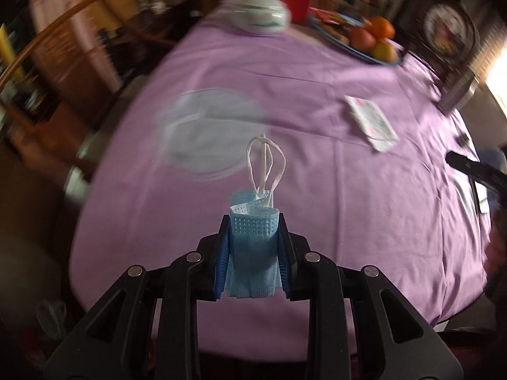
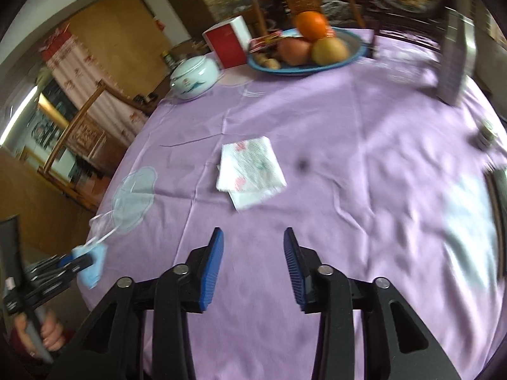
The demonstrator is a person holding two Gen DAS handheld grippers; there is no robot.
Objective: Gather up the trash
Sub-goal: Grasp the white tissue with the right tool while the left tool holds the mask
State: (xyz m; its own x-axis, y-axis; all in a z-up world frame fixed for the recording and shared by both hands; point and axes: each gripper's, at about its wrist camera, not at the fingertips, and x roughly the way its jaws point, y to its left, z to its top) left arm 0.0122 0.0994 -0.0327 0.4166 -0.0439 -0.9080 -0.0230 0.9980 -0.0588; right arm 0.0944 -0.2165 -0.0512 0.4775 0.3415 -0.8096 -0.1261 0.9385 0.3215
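My left gripper (image 1: 253, 224) is shut on a folded blue face mask (image 1: 253, 253), whose white ear loops (image 1: 265, 164) stick out ahead, above the purple tablecloth (image 1: 301, 110). The same gripper and the face mask (image 2: 93, 266) show at the left edge of the right wrist view. My right gripper (image 2: 253, 237) is open and empty above the tablecloth (image 2: 348, 126). A used paper napkin (image 2: 250, 171) with a pink print lies on the cloth ahead of it; the napkin also shows in the left wrist view (image 1: 370, 123).
A blue plate of fruit (image 2: 307, 60), a white lidded jar (image 2: 195, 77) and a red box (image 2: 226, 42) stand at the table's far side. A pale round patch (image 2: 134, 196) marks the cloth at left. Wooden chairs (image 2: 76, 133) stand beyond the table edge.
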